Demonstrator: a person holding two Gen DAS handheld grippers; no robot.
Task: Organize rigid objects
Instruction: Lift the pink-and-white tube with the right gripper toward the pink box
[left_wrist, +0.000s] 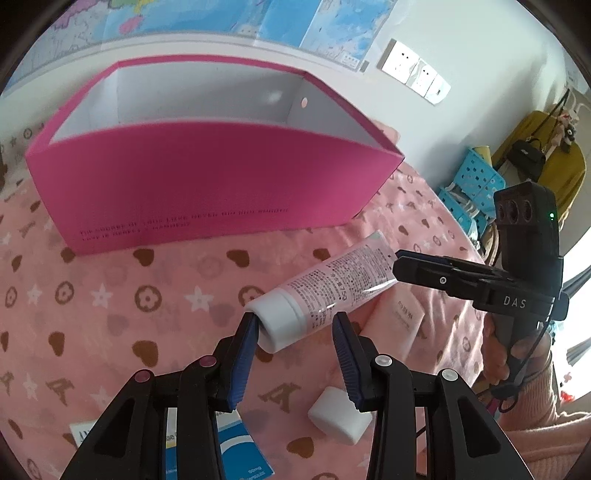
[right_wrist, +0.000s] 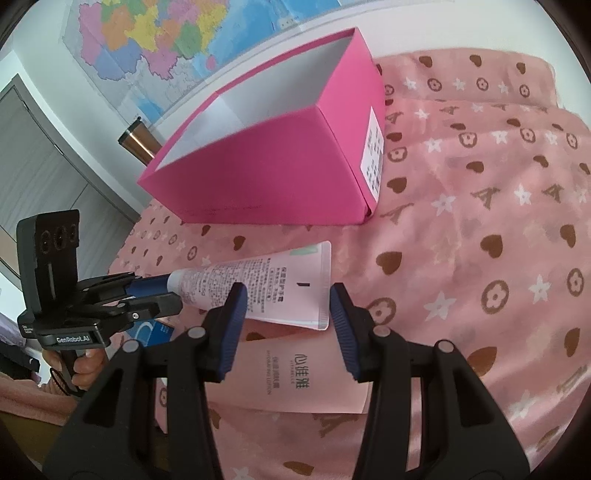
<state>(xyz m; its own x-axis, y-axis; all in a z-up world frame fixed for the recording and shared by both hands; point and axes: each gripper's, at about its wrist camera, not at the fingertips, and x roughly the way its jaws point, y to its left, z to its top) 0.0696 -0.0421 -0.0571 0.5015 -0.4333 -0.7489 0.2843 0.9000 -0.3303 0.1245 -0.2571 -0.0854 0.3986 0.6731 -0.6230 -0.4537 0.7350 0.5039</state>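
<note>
A pink tube (left_wrist: 332, 280) with a white cap (left_wrist: 277, 321) is held slantwise just above the pink patterned cloth (left_wrist: 147, 295). My left gripper (left_wrist: 295, 317) is shut on the cap end, blue pads on either side of it. The right wrist view shows the left gripper (right_wrist: 173, 291) clamping that cap from the left. My right gripper (right_wrist: 288, 291) is shut on the tube's (right_wrist: 266, 291) flat crimped tail, a pad against each edge. In the left wrist view the right gripper (left_wrist: 400, 264) reaches in from the right. An open magenta box (left_wrist: 207, 177) (right_wrist: 277, 166) stands behind the tube.
A pale pink lotion carton (right_wrist: 295, 384) lies under the tube. A white cube (left_wrist: 340, 417) and a blue-and-white packet (left_wrist: 236, 450) lie near my left fingers. A metal tumbler (right_wrist: 138, 142) stands beyond the box, and blue baskets (left_wrist: 472, 181) off the cloth's edge.
</note>
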